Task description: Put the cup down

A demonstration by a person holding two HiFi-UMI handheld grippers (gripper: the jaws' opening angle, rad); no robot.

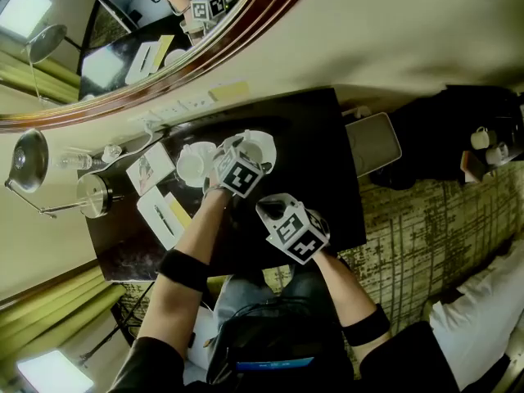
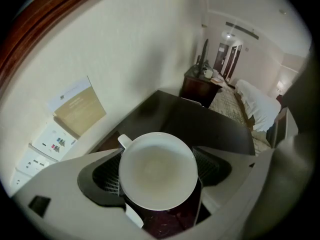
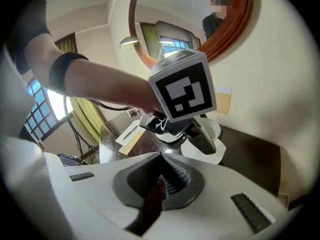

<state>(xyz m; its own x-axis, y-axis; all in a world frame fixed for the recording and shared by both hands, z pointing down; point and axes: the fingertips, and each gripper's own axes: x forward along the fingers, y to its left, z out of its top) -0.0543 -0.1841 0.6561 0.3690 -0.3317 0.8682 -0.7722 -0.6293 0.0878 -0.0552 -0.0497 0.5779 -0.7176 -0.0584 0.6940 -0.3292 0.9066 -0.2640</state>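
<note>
A white cup (image 2: 155, 164) sits between the ribbed pads (image 2: 111, 176) of my left gripper (image 2: 159, 176), seen from above, its handle toward the upper left. That gripper is shut on the cup over the dark table (image 2: 200, 121). In the head view the left gripper (image 1: 250, 150) reaches toward the wall above a white saucer (image 1: 264, 148). The right gripper view shows the cup (image 3: 214, 129) just over the square saucer (image 3: 210, 153). My right gripper (image 3: 162, 176) is shut and empty; in the head view it (image 1: 268, 209) hangs near the table's front.
A second white cup (image 1: 194, 164) stands left of the saucer. Further left are a card (image 1: 150, 169), a notepad with a pen (image 1: 161, 217), a metal pot (image 1: 94, 195) and a desk lamp (image 1: 29, 160). A wood-framed mirror (image 1: 205, 51) hangs on the wall.
</note>
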